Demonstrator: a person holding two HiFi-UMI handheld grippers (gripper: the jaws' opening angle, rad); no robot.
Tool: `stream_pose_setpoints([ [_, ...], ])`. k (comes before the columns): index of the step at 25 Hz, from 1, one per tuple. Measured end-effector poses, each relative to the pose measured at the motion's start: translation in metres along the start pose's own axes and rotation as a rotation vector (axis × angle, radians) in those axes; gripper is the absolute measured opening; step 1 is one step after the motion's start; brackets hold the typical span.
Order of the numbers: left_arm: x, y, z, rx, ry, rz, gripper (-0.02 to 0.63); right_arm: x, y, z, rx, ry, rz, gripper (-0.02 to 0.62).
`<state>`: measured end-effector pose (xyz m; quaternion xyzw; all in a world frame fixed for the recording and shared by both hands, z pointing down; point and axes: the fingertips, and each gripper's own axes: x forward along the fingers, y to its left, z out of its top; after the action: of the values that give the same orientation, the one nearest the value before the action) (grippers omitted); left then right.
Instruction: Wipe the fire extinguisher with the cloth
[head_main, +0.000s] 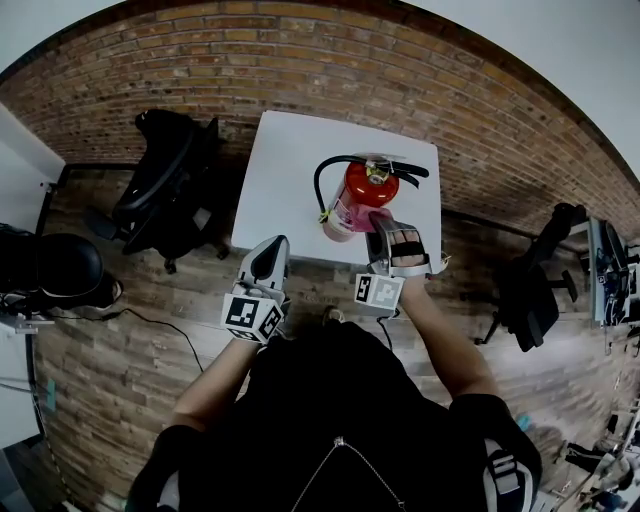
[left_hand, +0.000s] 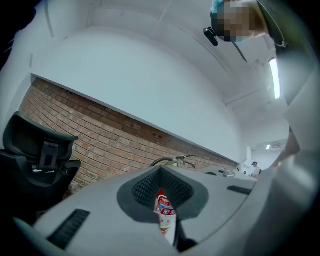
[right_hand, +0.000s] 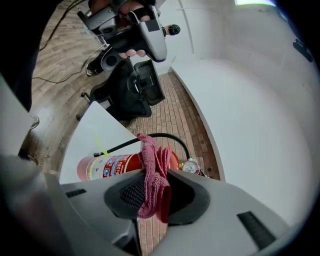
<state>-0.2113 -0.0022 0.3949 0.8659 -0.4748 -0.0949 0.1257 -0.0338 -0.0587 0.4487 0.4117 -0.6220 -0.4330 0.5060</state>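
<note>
A red fire extinguisher with a black hose stands on the white table, near its front right. My right gripper is shut on a pink cloth, which rests against the cylinder's right side. In the right gripper view the cloth bunches between the jaws, draped over the red body near the gauge. My left gripper hovers at the table's front edge, left of the extinguisher, jaws together and holding nothing. In the left gripper view, the extinguisher shows through the slit between the jaws.
A black office chair stands left of the table, against the brick wall. Another black chair is at the right. A dark round seat and cables lie on the wooden floor at the far left.
</note>
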Motion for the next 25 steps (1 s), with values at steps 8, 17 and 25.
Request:
stream_pose_setpoints([
  [8, 0.005, -0.003, 0.014, 0.013, -0.026, -0.029, 0.031, -0.012, -0.040, 0.005, 0.026, 0.018, -0.101, 0.104],
  [17, -0.008, 0.015, 0.013, -0.011, -0.013, -0.014, 0.030, -0.019, -0.014, 0.033, 0.139, 0.024, 0.009, 0.104],
  [25, -0.039, 0.051, -0.010, -0.029, 0.063, 0.027, 0.030, 0.014, 0.102, 0.043, 0.216, 0.098, 0.232, 0.104],
])
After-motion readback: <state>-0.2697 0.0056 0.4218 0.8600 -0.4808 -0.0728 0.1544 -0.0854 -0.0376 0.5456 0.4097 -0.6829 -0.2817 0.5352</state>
